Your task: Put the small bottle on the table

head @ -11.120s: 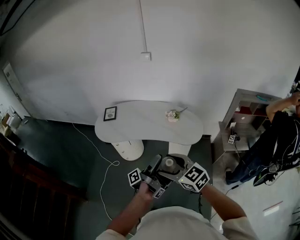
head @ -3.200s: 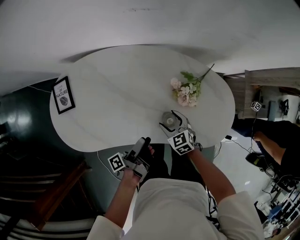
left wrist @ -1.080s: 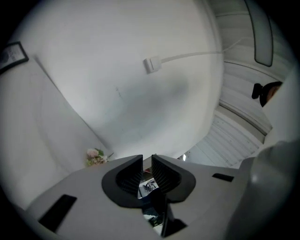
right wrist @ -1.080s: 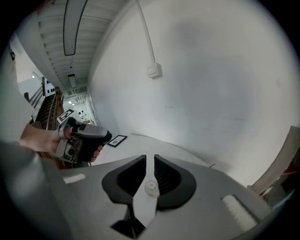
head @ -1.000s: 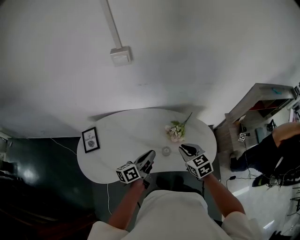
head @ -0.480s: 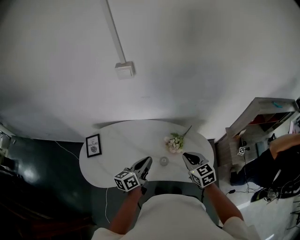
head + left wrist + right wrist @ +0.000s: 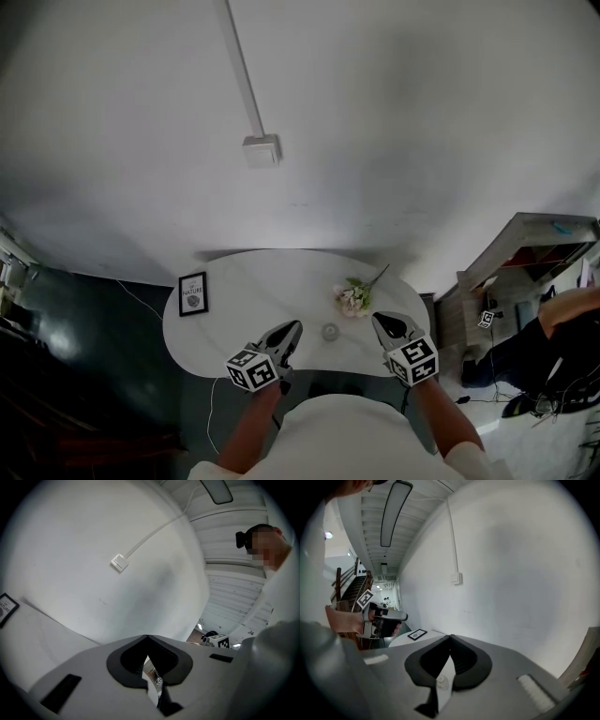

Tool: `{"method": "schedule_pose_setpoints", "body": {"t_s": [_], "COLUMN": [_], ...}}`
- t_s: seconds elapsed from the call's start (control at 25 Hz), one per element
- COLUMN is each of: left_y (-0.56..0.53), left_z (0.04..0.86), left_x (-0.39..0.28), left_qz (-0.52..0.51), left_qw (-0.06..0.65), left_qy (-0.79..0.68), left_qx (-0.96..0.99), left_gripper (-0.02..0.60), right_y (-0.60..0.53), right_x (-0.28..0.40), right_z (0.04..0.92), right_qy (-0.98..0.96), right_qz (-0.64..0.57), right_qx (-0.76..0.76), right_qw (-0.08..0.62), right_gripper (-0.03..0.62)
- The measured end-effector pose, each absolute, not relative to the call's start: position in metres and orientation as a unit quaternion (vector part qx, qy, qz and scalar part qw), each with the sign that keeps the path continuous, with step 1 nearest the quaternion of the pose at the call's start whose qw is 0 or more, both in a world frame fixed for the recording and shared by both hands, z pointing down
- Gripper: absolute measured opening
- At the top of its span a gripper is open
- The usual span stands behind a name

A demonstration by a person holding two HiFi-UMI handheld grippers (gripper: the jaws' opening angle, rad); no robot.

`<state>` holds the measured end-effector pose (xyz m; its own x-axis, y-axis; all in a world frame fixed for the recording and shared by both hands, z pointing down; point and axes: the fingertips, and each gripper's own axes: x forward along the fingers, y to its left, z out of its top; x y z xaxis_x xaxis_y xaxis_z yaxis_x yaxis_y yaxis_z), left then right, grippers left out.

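Head view: the small bottle (image 7: 330, 332) is seen standing upright on the white table (image 7: 262, 286), close to its near edge, just on the near side of the flower sprig (image 7: 353, 299) and well to the right of the framed picture (image 7: 192, 292). It is flanked by the left gripper (image 7: 292, 327) and the right gripper (image 7: 379, 320), and it is touched by neither. A few seconds ago the right gripper was held down at the bottle on the tabletop; since then the bottle has been let go and both grippers have been drawn back toward the near edge and raised, while the bottle has been left where it was set. In the left gripper view the jaws are seen pressed together at the tips with nothing between them. In the right gripper view the jaws are likewise seen clenched on nothing, having just been brought fully together; a small pale round top, judged to be the bottle's, is glimpsed through the slot below the tips, lying beyond the jaws and not gripped. From this layout the placing is judged to be done: the bottle is borne by the table alone, no tilt is seen, and nothing further appears to be called for beyond the grippers being kept clear of it.
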<state>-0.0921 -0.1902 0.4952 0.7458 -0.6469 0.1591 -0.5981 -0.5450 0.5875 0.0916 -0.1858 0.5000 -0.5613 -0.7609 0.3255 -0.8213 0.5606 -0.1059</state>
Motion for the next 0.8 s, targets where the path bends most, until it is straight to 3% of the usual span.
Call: {"method": "schedule_pose_setpoints", "body": {"t_s": [0.8], "left_y": [-0.189], "left_z": [0.484], "left_x": [-0.091], "left_qz": [-0.044], "left_qw": [0.302], "left_qy": [-0.359], "left_qx": [0.882], "left_gripper": [0.006], "right_y": [-0.187], "right_x": [0.1], "right_z": [0.484], "right_qy": [-0.875], "right_qz": [0.105], "right_qx": [0.46], "right_qw": [0.11], "right_gripper": [0.011]}}
